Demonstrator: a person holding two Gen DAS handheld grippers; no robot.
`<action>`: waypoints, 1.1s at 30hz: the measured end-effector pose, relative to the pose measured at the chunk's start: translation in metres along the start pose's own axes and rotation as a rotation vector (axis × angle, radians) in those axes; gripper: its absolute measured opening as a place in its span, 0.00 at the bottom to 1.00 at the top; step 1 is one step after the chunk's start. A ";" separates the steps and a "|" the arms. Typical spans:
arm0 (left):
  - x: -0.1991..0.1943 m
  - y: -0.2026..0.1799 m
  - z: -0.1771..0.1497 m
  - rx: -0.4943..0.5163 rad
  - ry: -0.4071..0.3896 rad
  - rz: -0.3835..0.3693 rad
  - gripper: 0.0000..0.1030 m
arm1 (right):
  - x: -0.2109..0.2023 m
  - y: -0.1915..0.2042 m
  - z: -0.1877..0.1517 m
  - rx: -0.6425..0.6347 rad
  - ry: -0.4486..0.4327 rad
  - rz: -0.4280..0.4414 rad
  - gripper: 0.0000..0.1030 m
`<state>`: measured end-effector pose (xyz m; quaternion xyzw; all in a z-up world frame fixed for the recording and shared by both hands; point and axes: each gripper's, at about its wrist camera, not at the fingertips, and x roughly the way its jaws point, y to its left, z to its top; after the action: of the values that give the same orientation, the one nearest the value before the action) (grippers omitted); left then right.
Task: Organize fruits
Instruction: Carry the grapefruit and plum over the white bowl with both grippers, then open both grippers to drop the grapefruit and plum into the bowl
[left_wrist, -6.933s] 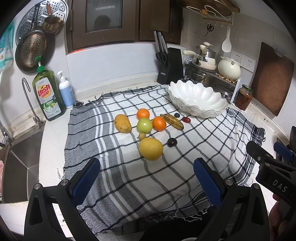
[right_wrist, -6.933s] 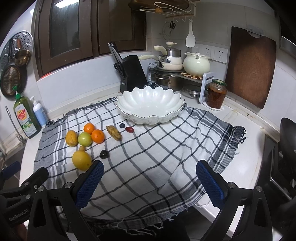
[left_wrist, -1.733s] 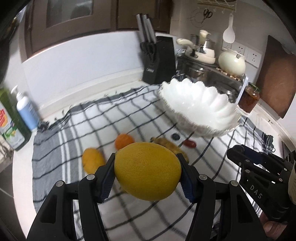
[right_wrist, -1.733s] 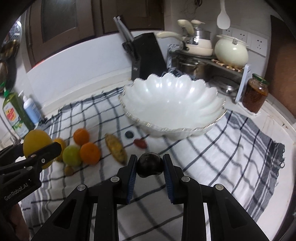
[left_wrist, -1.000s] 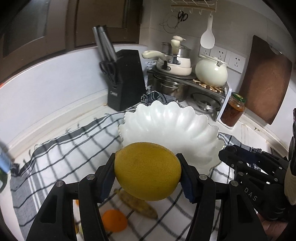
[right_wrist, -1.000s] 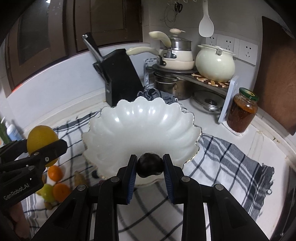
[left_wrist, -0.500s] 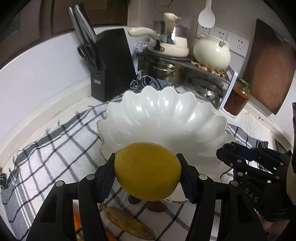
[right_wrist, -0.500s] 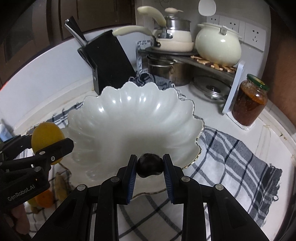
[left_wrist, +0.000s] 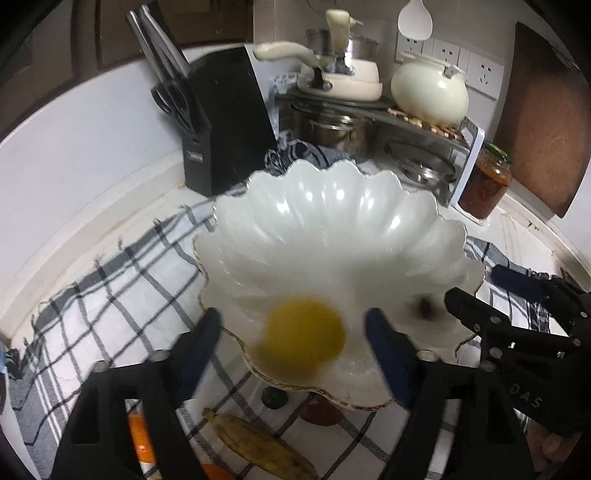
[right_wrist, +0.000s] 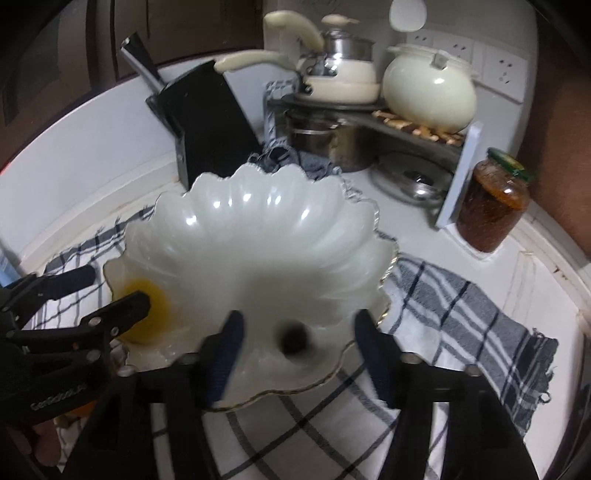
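Observation:
Both grippers hang over the near rim of the white scalloped bowl (left_wrist: 332, 229) (right_wrist: 251, 240). The jaws of my left gripper (left_wrist: 293, 321) are opening. The big yellow citrus fruit (left_wrist: 303, 336) (right_wrist: 149, 314) is blurred between them, clear of both pads, low inside the bowl. My right gripper (right_wrist: 299, 319) (left_wrist: 517, 321) is opening too, and the small dark plum (right_wrist: 293, 339) (left_wrist: 426, 308) lies blurred in the bowl between its spread fingers, touching neither pad. On the checked cloth in front of the bowl lie a banana (left_wrist: 258, 446), a small dark fruit (left_wrist: 274, 397), a red fruit (left_wrist: 319, 413) and an orange (left_wrist: 138, 439).
A black knife block (left_wrist: 225, 122) stands behind the bowl. A rack with pots (left_wrist: 343, 81) and a cream pot (right_wrist: 428, 88) is at the back right, with a jar (right_wrist: 491, 206) beside it. A brown cutting board (left_wrist: 546, 122) leans on the right wall.
Both grippers have opened: the yellow fruit has left the left pads and the plum has left the right pads, both dropping into the bowl. Earlier both hands came forward and down over the bowl.

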<state>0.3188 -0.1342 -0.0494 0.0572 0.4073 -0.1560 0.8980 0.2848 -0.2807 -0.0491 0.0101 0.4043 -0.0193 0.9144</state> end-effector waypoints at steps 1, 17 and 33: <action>-0.003 0.001 0.000 -0.001 -0.008 0.008 0.85 | -0.003 0.000 0.000 0.001 -0.011 -0.016 0.71; -0.061 0.023 -0.013 -0.039 -0.078 0.086 1.00 | -0.057 0.016 -0.003 0.038 -0.102 -0.083 0.85; -0.103 0.063 -0.049 -0.126 -0.090 0.150 1.00 | -0.084 0.065 -0.023 -0.022 -0.115 -0.018 0.85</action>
<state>0.2410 -0.0392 -0.0065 0.0239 0.3701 -0.0647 0.9264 0.2141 -0.2126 -0.0029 -0.0050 0.3512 -0.0235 0.9360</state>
